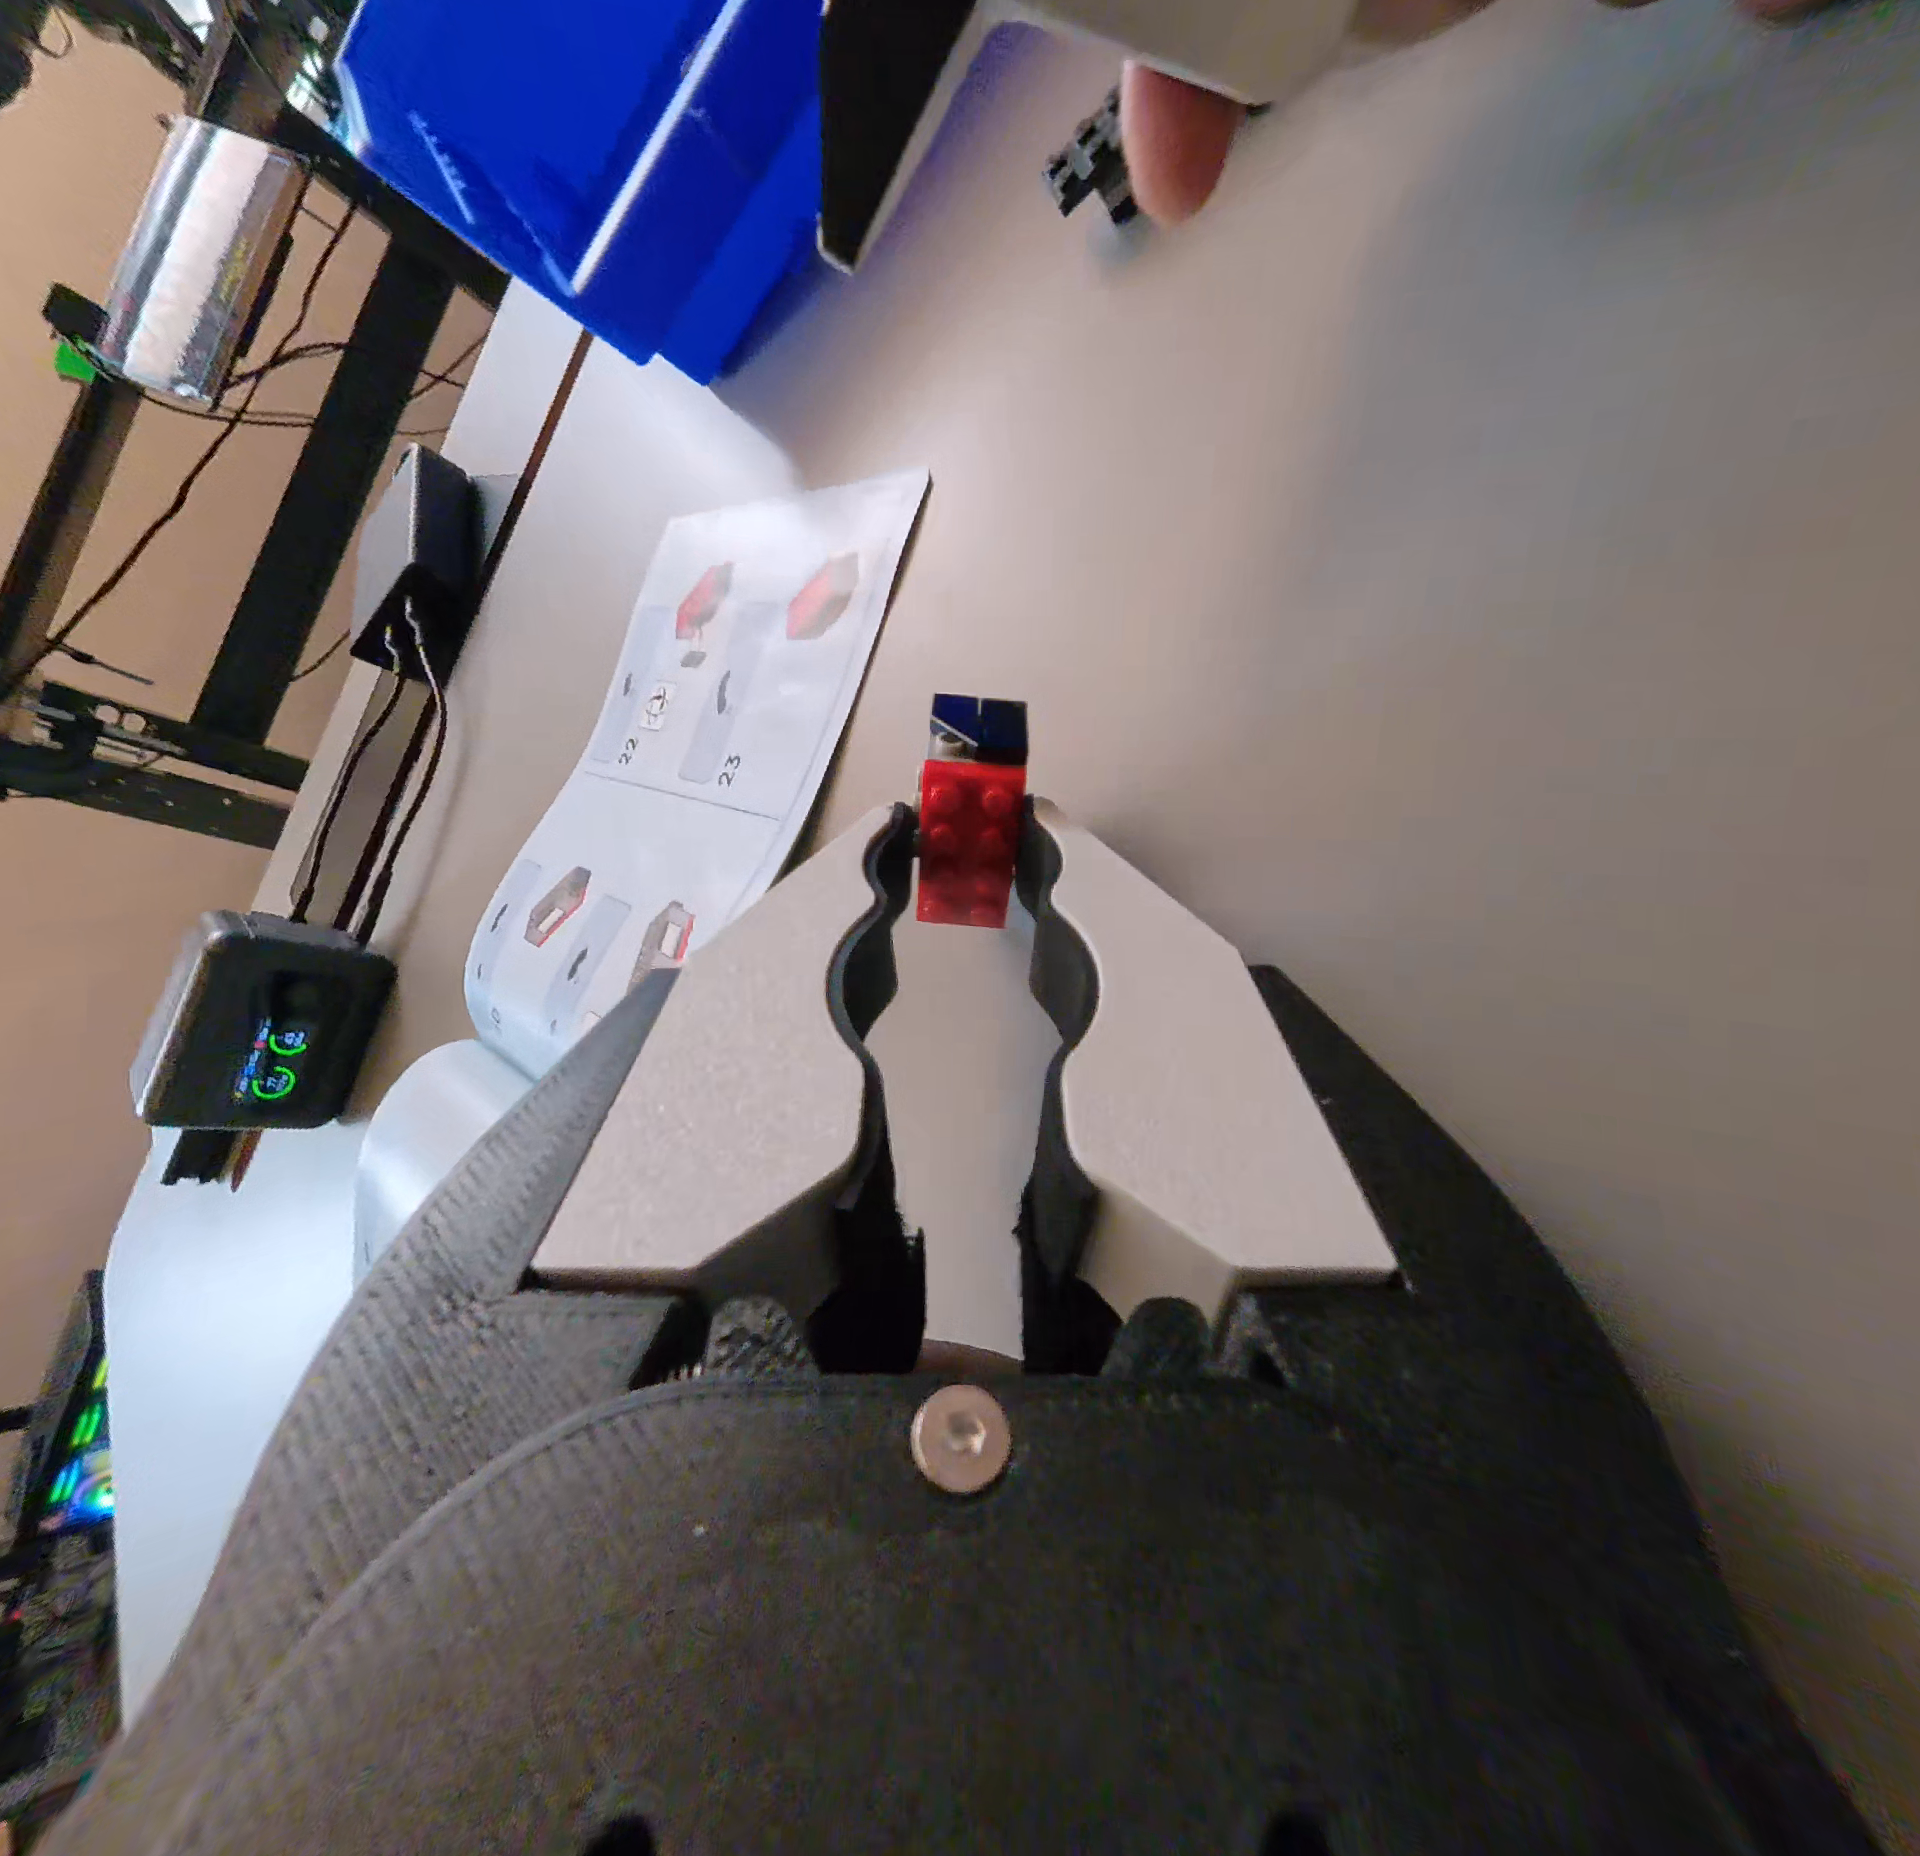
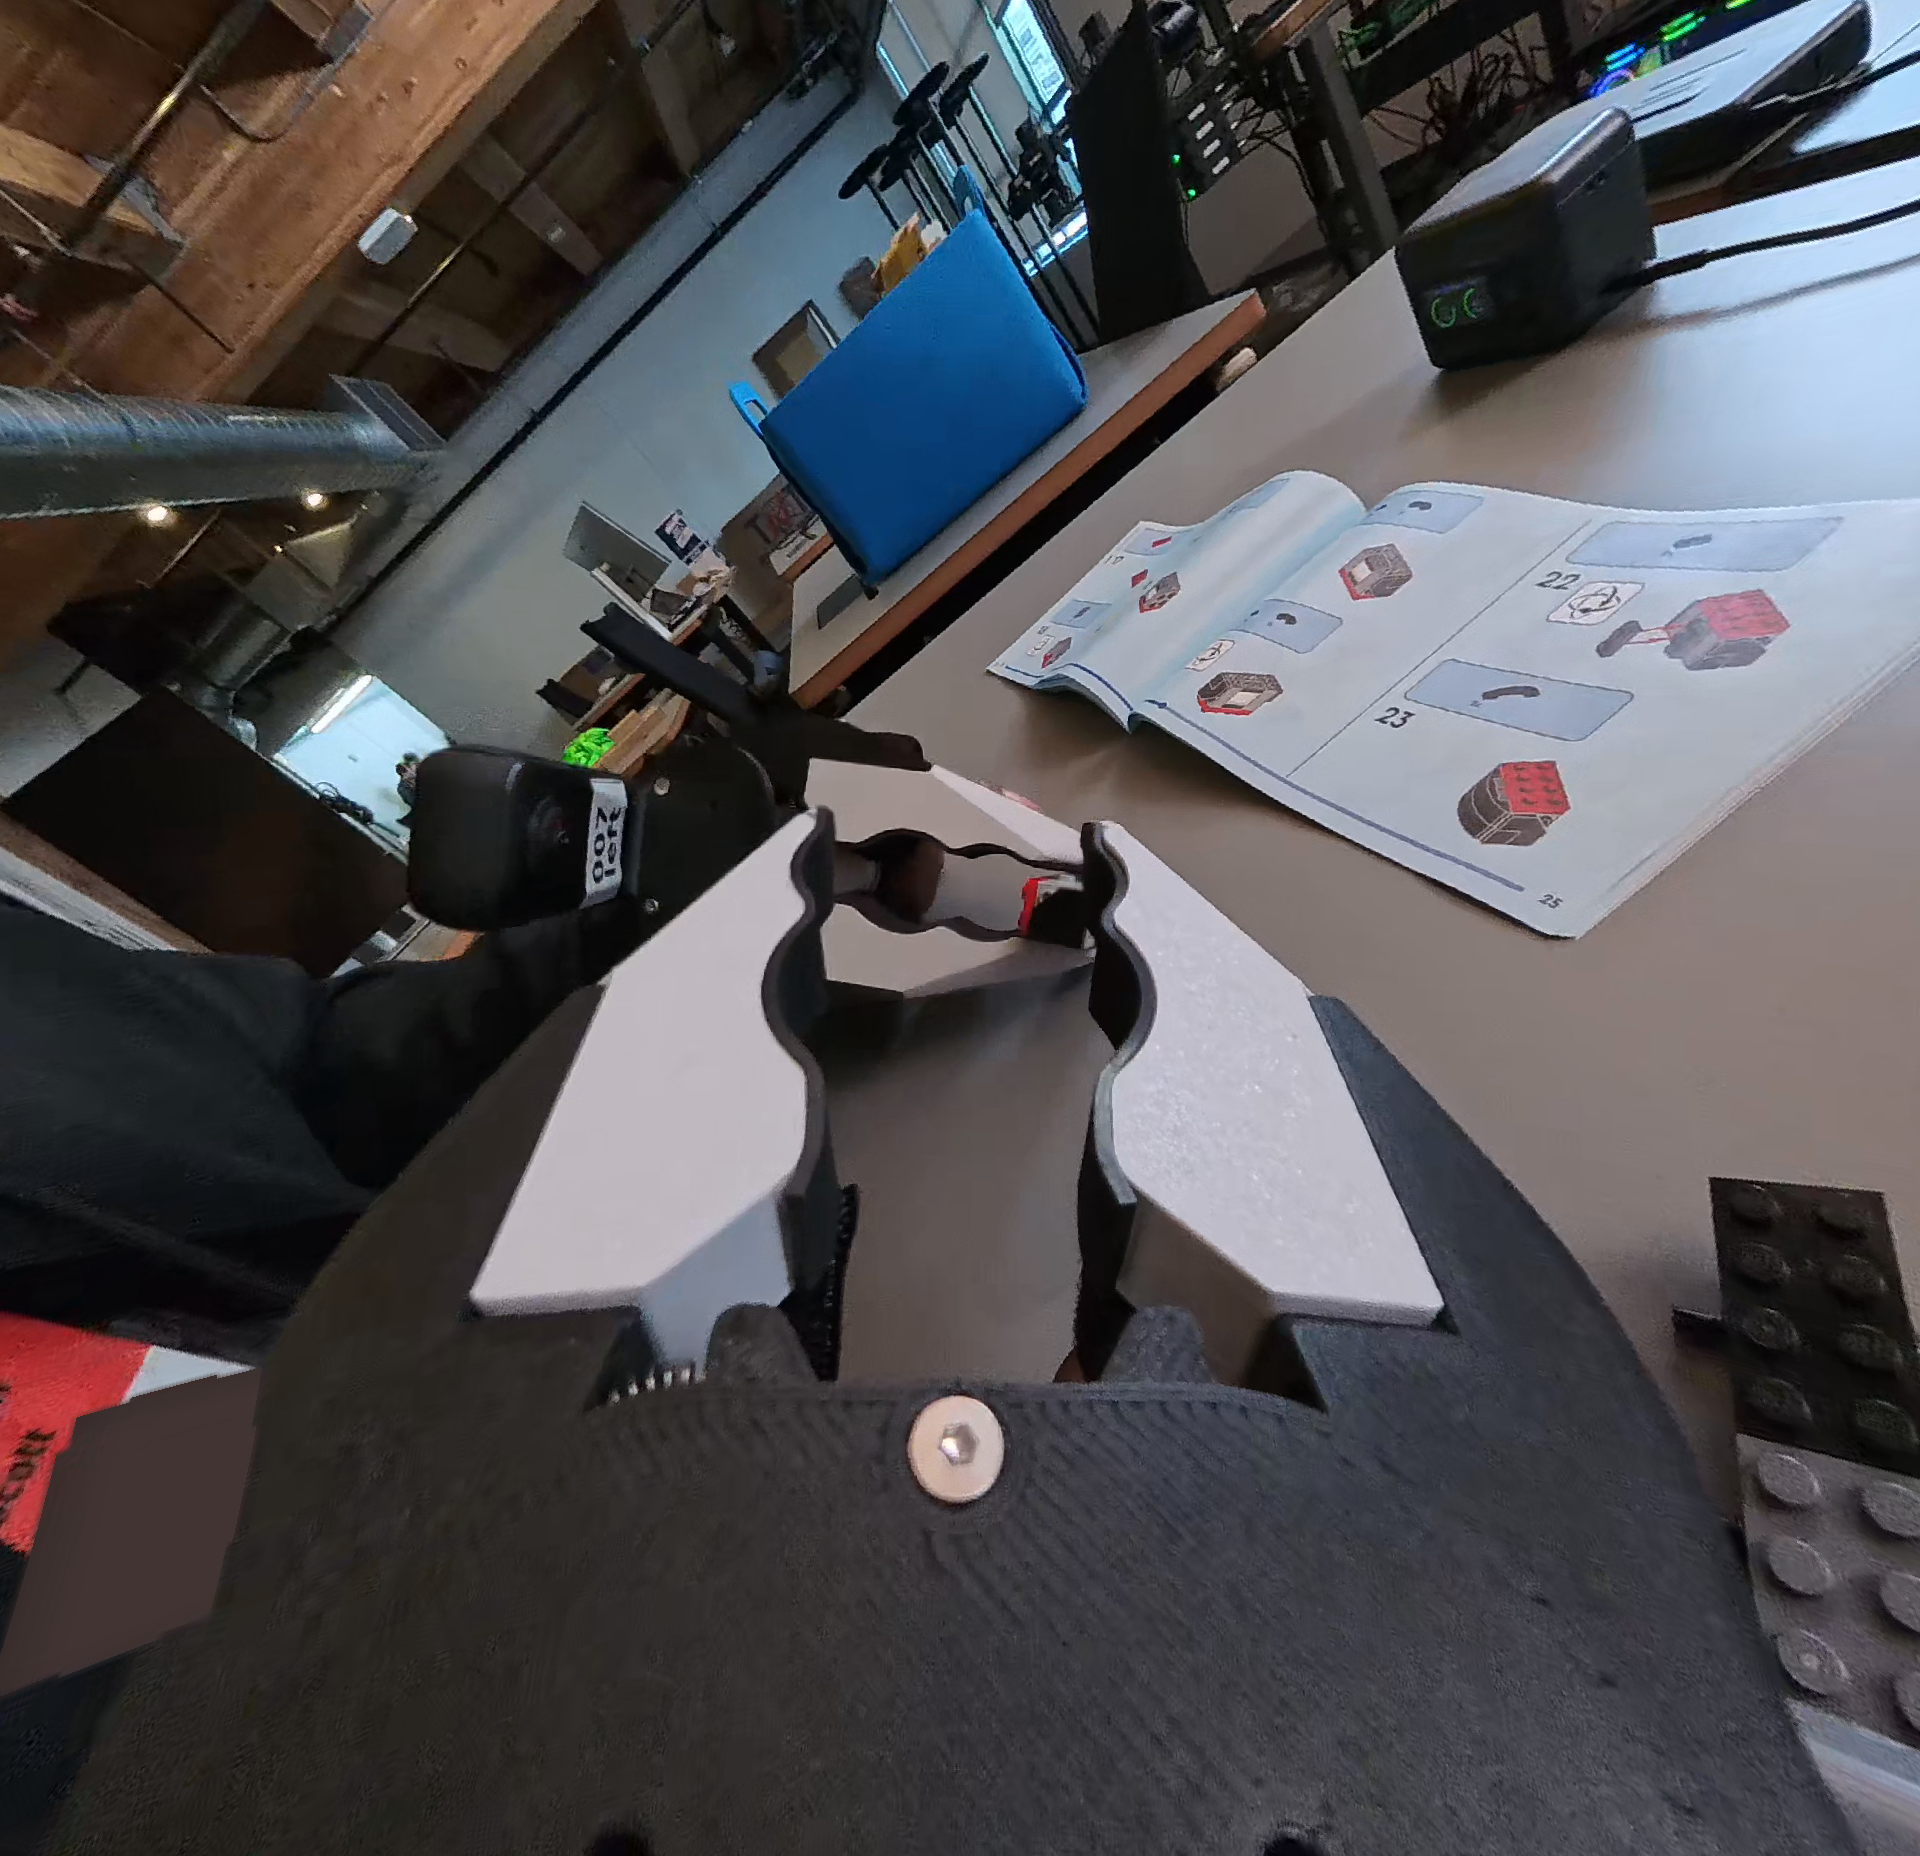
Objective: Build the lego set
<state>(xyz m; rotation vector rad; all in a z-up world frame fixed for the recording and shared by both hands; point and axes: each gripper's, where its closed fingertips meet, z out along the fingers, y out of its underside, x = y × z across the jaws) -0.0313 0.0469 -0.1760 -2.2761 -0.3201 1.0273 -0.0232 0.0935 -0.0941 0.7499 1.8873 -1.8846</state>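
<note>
In the left wrist view my left gripper (image 1: 968, 819) is shut on a small lego assembly: a red studded brick (image 1: 964, 861) with dark blue and grey pieces (image 1: 982, 728) at its far end, held just above the grey table (image 1: 1455, 663). My right gripper (image 2: 956, 850) is open and empty. Between its fingers the right wrist view shows the left gripper (image 2: 1055, 897) farther off, pinching the red and black assembly (image 2: 1047, 911). The right gripper's white body (image 1: 1164, 9) and a hand show at the top of the left wrist view.
An open instruction booklet (image 2: 1455, 684) lies on the table beyond the grippers. Black (image 2: 1808, 1318) and grey (image 2: 1839, 1567) studded plates lie at the right. A black lego piece (image 1: 1086, 159), a blue bin (image 1: 582, 123) and a black power box (image 2: 1517, 237) stand around. The grippers' ends are close to 10 cm from one another.
</note>
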